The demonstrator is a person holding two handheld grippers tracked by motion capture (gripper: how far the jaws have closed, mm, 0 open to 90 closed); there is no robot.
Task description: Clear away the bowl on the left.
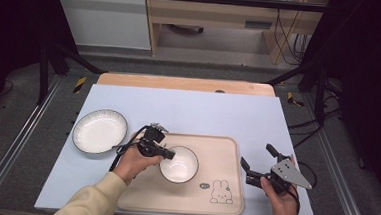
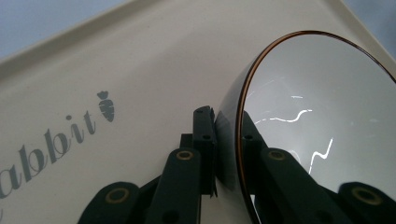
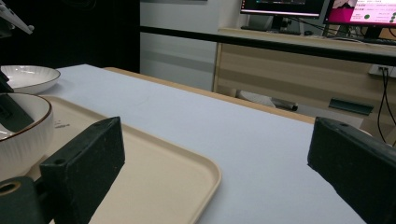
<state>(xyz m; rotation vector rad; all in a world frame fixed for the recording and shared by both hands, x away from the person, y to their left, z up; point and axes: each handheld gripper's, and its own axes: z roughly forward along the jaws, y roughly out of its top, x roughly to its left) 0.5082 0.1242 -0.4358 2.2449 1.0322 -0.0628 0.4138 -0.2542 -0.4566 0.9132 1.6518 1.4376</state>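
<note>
Two white dishes: small bowl (image 1: 179,164) with thin brown rim on beige tray (image 1: 223,199), its wall pinched by left gripper (image 1: 168,155); ribbed plate (image 1: 100,131) on surface. Right gripper (image 1: 258,159) wide apart.

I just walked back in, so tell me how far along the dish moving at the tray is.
Done: the small bowl sits on the beige tray. In hand: the left gripper is shut on that bowl's rim, one jaw inside, one outside, seen in the left gripper view. Left: the ribbed plate lies on the table beside the tray, untouched. The right gripper waits open, holding nothing.
</note>
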